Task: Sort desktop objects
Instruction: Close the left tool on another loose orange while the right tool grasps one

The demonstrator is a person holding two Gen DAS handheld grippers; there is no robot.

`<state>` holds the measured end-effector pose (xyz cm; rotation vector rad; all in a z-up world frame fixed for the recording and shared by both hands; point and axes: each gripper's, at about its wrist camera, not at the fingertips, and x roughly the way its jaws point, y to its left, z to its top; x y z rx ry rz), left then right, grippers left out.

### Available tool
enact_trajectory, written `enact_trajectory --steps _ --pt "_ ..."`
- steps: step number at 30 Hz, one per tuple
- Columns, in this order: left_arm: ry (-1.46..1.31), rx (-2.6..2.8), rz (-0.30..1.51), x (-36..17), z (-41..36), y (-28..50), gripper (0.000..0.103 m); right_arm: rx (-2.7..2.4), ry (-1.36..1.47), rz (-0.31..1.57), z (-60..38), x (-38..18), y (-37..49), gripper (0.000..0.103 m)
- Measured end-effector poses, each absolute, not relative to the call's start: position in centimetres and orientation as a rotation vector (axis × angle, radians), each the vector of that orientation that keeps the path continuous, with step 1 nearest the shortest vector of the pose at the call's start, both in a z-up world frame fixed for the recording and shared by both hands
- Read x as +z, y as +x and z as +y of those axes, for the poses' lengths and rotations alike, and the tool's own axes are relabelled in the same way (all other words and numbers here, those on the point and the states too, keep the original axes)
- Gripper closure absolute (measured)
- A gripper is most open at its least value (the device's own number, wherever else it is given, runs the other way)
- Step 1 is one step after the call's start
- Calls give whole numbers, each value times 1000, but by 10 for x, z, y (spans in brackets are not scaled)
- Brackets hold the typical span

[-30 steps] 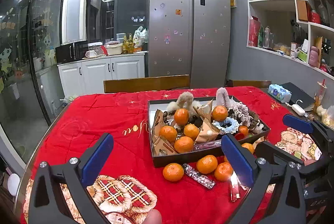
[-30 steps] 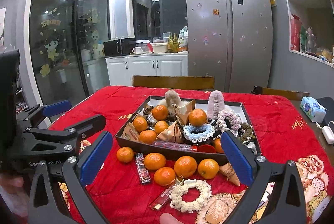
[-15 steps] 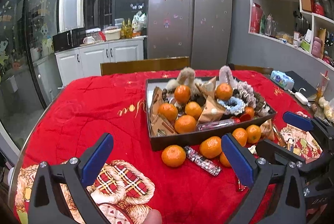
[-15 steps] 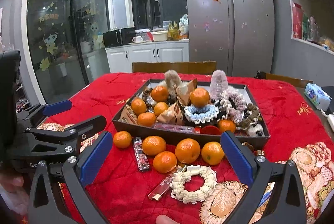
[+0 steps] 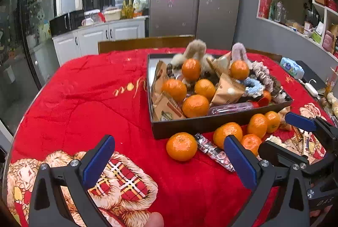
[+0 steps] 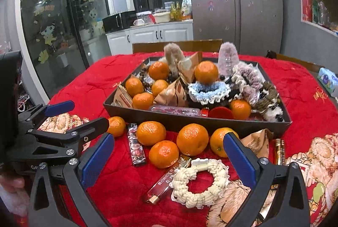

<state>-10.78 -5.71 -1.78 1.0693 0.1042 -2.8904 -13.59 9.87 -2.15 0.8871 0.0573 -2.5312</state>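
Observation:
A dark tray (image 5: 202,124) (image 6: 169,119) on the red tablecloth holds several mandarins, snack packets, scrunchies and fluffy clips. Loose mandarins (image 5: 181,146) (image 6: 192,139) lie in front of it with a wrapped candy bar (image 6: 136,147), a cream scrunchie (image 6: 199,182) and a slim tube (image 6: 166,181). My left gripper (image 5: 169,160) is open and empty, low over the cloth just short of the nearest mandarin. My right gripper (image 6: 169,160) is open and empty over the loose mandarins. Each gripper shows in the other's view, the left one (image 6: 63,119) and the right one (image 5: 304,131).
A snack packet (image 6: 256,141) and a gold tube (image 6: 278,152) lie by the tray's right corner. A tissue pack (image 5: 291,67) and a charger (image 5: 310,88) sit at the table's right edge. A wooden chair back (image 5: 145,43) stands behind the table.
Both grippers have moved forward and down toward the tray and the loose mandarins, which now look larger. Both stay open and empty.

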Motion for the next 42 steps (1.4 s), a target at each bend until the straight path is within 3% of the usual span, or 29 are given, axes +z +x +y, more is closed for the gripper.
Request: enact_trajectory --steps 13,22,26,31,33,42 --pt "1191 -2842 144 -41 -61 -133 0 -2472 1002 20 93 -41 -161 6" --pt "1272 -2798 118 -50 -57 -146 0 -2476 1038 28 91 -48 -167 23" --pt "1301 -2792 118 -53 -57 -150 0 -2504 1071 -6 97 -51 -174 35" --pt "1314 -2784 166 -56 -61 -151 0 -2512 1072 0 97 -51 -174 40" --pt "1319 -2781 188 -57 -63 -152 0 -2523 1075 -10 102 -52 -174 47" --pt "1319 -2775 202 -57 -65 -156 0 -2527 1076 -21 103 -53 -173 52"
